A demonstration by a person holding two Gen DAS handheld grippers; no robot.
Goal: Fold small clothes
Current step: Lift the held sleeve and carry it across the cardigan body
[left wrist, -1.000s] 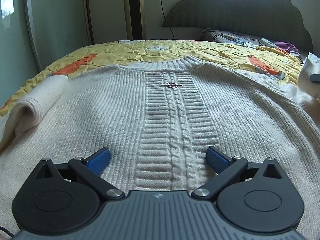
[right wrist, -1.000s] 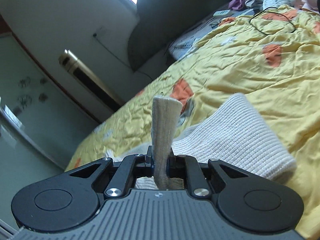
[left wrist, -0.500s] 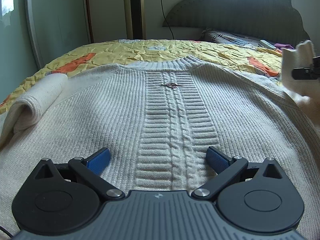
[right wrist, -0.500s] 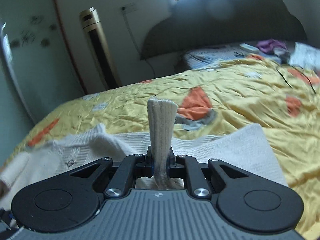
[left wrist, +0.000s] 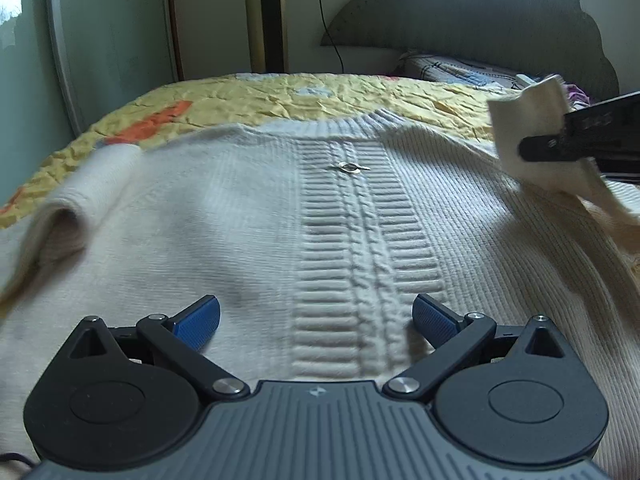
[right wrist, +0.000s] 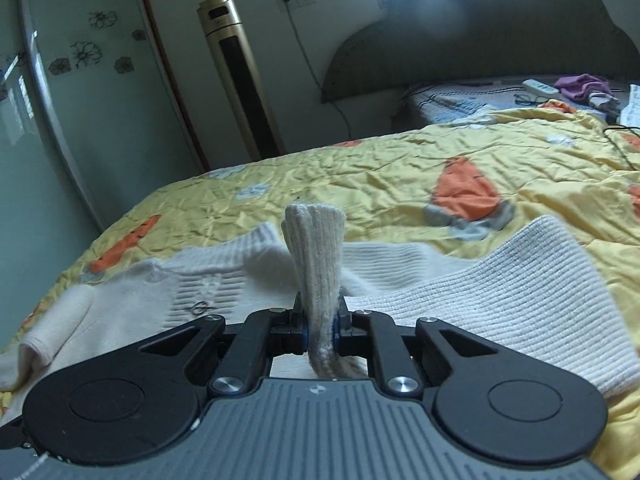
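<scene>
Support: bed, yellow quilt with orange patches.
On it: cream knit sweater, spread flat.

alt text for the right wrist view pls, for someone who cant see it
The right gripper is shut on the ribbed cuff of a cream knit sweater, which stands up between its jaws. The sweater lies on a yellow bedspread with orange patches; a gold tower fan stands behind.
</scene>
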